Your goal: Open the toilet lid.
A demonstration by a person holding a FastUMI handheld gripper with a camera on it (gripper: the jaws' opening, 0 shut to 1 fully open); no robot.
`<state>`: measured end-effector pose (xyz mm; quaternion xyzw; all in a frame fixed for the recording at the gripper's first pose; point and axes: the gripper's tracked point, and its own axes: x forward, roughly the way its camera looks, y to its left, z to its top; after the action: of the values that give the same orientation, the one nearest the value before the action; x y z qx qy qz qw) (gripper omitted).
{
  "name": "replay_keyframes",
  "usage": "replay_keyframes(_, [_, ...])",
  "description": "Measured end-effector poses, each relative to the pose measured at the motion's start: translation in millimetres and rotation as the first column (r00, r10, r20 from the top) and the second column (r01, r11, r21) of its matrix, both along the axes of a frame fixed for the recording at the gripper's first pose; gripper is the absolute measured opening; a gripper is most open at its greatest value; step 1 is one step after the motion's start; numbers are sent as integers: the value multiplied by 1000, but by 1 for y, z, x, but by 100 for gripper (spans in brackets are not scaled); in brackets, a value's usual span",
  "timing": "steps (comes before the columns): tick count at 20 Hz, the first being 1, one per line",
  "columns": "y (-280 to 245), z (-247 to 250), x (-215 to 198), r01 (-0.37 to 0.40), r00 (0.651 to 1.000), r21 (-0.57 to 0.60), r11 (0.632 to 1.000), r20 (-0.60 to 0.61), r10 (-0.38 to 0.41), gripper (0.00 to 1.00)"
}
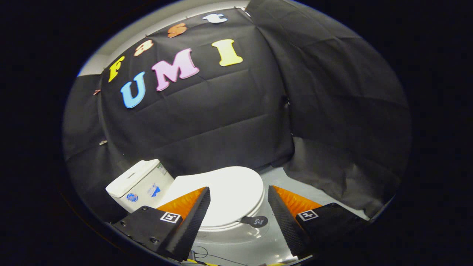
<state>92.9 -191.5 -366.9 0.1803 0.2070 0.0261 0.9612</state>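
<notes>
Gripper view showed the tool (pixel 238 207) wide open above the shut toilet lid (pixel 229 192); hooking its front tab (pixel 255 221) would lift best.

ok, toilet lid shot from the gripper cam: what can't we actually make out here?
- Toilet lid: down; its near left edge sits behind one finger of the open gripper.
- Dark tab at the lid's front rim: print too small to tell.
- Tank: stickers too small; its base is behind the gripper body.
- Bowl below the rim: cut off at the bottom of the gripper view.
</notes>
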Motion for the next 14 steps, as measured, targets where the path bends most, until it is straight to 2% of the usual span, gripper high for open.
replay_keyframes(6, [-20,-68,18,52,989,184,982,-147,-25,99])
replay_keyframes(8, [-29,-88,22,106,977,251,962,-207,-53,99])
replay_keyframes(11, [-33,-127,16,177,950,371,911,-307,-59,99])
replay_keyframes(14, [-34,-156,15,282,911,488,826,-407,-70,98])
